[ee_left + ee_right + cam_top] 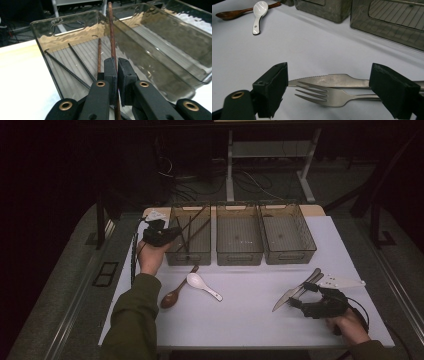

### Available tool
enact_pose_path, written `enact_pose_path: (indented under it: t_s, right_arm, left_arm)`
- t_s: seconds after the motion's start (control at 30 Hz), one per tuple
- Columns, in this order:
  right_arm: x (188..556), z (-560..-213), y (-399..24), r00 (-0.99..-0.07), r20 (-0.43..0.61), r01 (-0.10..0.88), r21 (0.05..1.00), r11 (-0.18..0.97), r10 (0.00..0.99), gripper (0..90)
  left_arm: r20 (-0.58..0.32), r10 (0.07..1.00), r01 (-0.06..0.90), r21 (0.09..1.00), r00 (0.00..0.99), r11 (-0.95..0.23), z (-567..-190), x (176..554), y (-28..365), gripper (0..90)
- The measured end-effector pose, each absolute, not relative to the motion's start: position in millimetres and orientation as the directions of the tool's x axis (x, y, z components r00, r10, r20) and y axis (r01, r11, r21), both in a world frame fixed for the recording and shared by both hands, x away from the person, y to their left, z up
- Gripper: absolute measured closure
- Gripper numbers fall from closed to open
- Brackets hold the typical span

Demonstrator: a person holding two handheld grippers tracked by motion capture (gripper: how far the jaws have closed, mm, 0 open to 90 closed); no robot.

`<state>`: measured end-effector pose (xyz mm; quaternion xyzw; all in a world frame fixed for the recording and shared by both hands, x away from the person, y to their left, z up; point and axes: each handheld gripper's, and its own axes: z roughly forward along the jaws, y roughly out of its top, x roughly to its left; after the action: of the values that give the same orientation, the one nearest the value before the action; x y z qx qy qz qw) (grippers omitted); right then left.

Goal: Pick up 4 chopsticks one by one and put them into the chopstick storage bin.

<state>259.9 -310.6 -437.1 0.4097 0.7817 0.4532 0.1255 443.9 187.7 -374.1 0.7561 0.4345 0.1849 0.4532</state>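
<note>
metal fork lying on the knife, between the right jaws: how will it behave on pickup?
The fork looks like rigid metal, so it likely won't flex. Its smooth handle could slip or pivot in the open right hand-held gripper. It overlaps the knife, so the knife may get dragged or clink.

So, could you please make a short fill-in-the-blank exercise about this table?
1. The left hand-held gripper is shut on a brown ____.
2. The right hand-held gripper is ____ around the fork and knife.
3. The white spoon lies beside a ____ spoon.

Missing words: chopstick; open; wooden
</note>
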Motion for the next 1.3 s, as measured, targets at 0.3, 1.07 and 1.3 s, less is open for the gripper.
enact_pose_path:
  t_s: [0.3,1.07,1.3]
  right_arm:
    - [260.0,-437.1,-311.3,-0.634,0.174,0.524,0.813,0.253,0.753,15.3]
    - [260.4,-437.4,-311.5,-0.636,0.172,0.521,0.814,0.255,0.752,15.3]
    - [260.3,-437.2,-311.8,-0.634,0.173,0.523,0.814,0.254,0.754,15.3]
  left_arm:
    - [-0.108,0.839,0.53,0.815,0.533,-0.232,-386.7,454.2,181.2,85.1]
    - [-0.065,0.822,0.495,0.824,0.566,-0.275,-376.1,443.9,171.7,50.5]
    - [-0.081,0.798,0.48,0.833,0.597,-0.275,-365.0,429.0,169.4,40.7]
